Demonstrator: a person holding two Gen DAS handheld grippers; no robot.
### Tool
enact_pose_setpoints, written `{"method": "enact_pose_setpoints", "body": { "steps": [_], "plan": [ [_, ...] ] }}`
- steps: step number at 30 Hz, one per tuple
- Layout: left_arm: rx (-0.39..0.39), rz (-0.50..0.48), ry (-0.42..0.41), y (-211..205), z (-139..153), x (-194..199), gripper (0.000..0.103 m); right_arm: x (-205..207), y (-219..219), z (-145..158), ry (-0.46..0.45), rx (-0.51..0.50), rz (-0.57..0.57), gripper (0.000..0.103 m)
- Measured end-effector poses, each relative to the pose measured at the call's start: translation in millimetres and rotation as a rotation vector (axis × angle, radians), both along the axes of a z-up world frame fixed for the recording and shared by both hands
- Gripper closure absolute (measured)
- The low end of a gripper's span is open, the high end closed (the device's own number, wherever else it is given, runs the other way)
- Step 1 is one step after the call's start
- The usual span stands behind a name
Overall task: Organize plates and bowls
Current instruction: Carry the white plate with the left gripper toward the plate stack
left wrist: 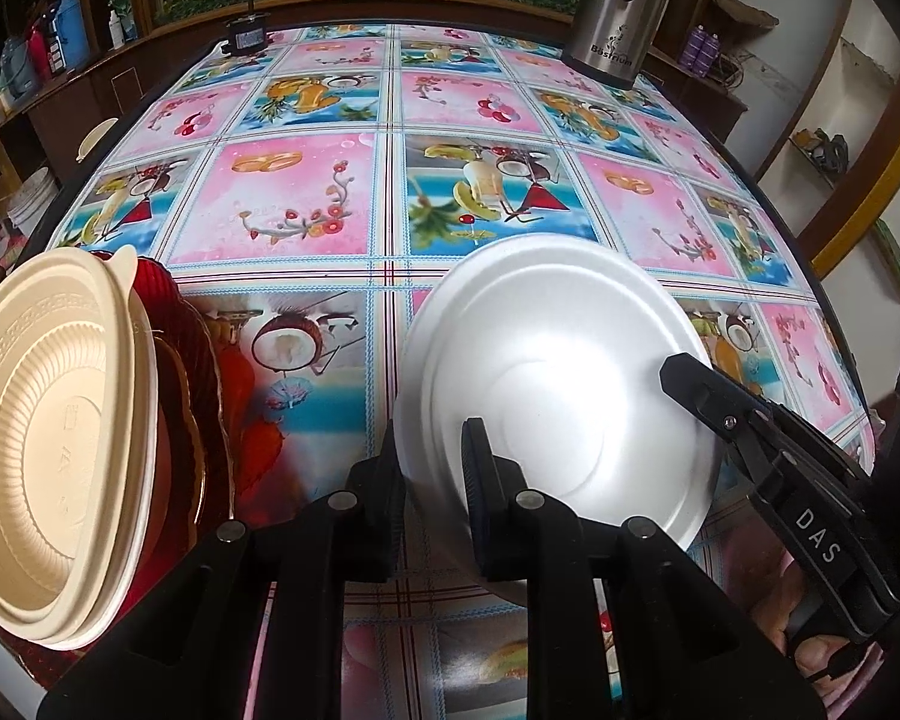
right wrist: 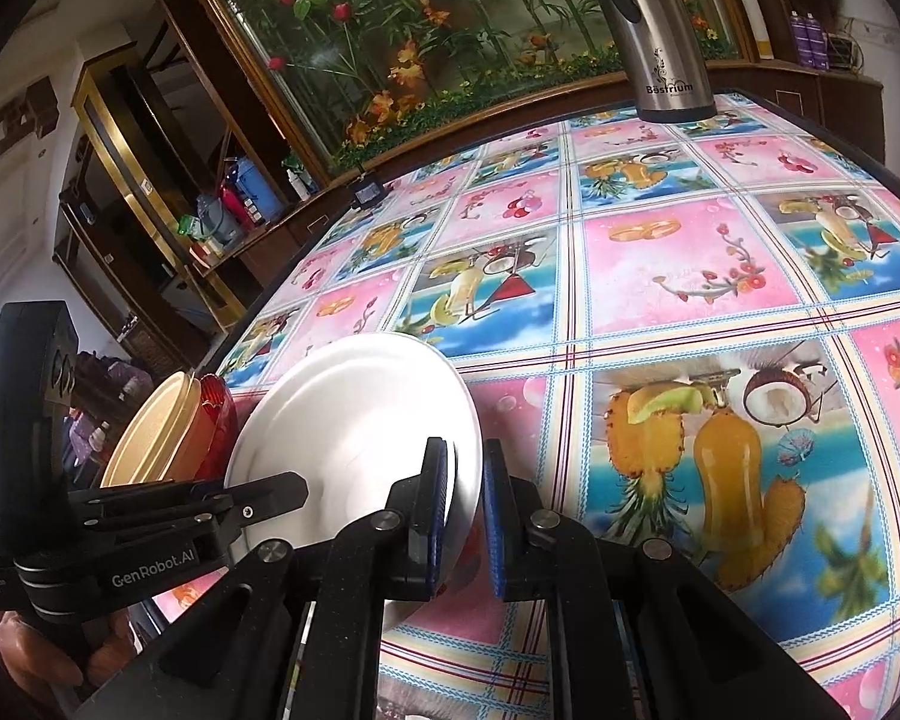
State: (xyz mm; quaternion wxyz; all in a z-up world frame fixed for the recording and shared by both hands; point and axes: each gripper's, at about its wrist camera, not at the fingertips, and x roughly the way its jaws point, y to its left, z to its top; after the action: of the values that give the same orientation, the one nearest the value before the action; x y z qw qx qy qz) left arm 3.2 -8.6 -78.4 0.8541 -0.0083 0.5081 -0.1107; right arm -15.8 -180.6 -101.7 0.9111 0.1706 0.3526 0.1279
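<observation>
In the left wrist view, one white plate [left wrist: 555, 384] stands tilted on edge above the table [left wrist: 306, 204], its matte, smooth underside with a raised circular foot ring facing the camera. The left gripper [left wrist: 432, 468] has one black finger on each side of the plate's lower left rim, the jaws narrow and pinching that rim. The right gripper [left wrist: 750, 420] reaches in from the right, one finger lying across the plate's right edge. At the far left a cream bowl [left wrist: 54, 450] with fine ribbed walls and a small tab on its rim stands on edge, leaning against one red ribbed dish [left wrist: 192, 360]; a gold-edged rim shows between them, and I cannot tell how many pieces sit there. One steel thermos [left wrist: 618, 12] stands at the table's far right corner. In the right wrist view, the same single white plate [right wrist: 354, 426] is upright and tilted over the near left part of the fruit-patterned table [right wrist: 678, 276]. The right gripper [right wrist: 465, 510] straddles its right rim with blue-padded fingers; a slight gap shows at the right pad, so a firm grip cannot be told. The left gripper [right wrist: 270, 495] touches the plate's left side, with the cream bowl [right wrist: 150, 432] and red dish [right wrist: 216, 420] just behind, and one thermos [right wrist: 660, 36] far back.
</observation>
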Motion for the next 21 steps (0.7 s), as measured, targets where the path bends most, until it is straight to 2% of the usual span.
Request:
{"method": "enact_pose_setpoints", "body": {
  "steps": [21],
  "plan": [
    [-0.015,0.025,-0.007,15,5,-5,0.087,-7,14,12,-0.016,-0.012,0.005,0.092]
  ]
}}
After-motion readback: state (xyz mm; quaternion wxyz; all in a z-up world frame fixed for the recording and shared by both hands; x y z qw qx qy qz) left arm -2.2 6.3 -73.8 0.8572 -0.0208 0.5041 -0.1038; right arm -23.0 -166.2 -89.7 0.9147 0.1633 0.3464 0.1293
